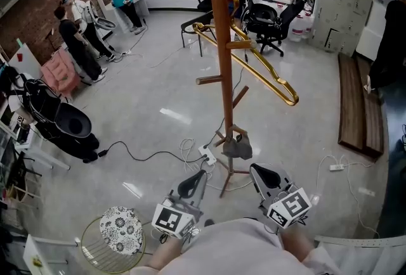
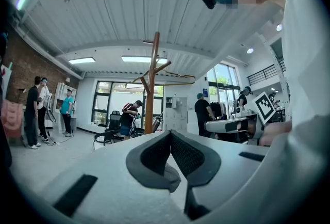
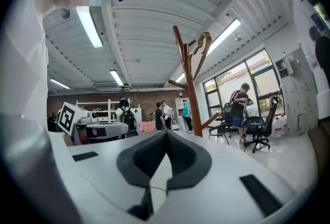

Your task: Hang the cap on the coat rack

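The wooden coat rack stands straight ahead on the grey floor, with a gold hanger slung across its pegs. A dark grey thing that looks like a cap hangs low on the pole near a short peg. My left gripper and right gripper sit side by side at the bottom, both pointing at the rack's foot. Each is shut with nothing between its jaws. The rack shows beyond the left gripper. The right gripper also faces the rack.
A power strip with cables lies by the rack's foot. A black stroller stands at left, and a wire basket with patterned cloth at lower left. A wooden bench runs along the right. Office chairs and several people are behind.
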The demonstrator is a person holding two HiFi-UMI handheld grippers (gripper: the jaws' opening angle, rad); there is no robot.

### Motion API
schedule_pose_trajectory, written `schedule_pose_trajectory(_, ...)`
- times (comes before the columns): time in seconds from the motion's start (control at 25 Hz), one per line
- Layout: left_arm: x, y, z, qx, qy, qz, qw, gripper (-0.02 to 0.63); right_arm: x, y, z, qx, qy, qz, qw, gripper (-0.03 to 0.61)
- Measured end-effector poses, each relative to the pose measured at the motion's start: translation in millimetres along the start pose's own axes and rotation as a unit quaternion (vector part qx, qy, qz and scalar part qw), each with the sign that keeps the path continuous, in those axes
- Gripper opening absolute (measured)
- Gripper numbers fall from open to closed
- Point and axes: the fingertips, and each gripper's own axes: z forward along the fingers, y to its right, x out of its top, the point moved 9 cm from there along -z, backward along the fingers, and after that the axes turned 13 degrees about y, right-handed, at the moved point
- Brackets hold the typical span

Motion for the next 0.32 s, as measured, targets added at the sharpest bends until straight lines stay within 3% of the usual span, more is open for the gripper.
schedule_pose_trajectory(0.32,-2.4,-0.7,0.2,0.0,0.004,-0.001,1.0,0.009,-2.3,0.5,-0.1,-0.003,-0.004,0.003,1.0,0.012)
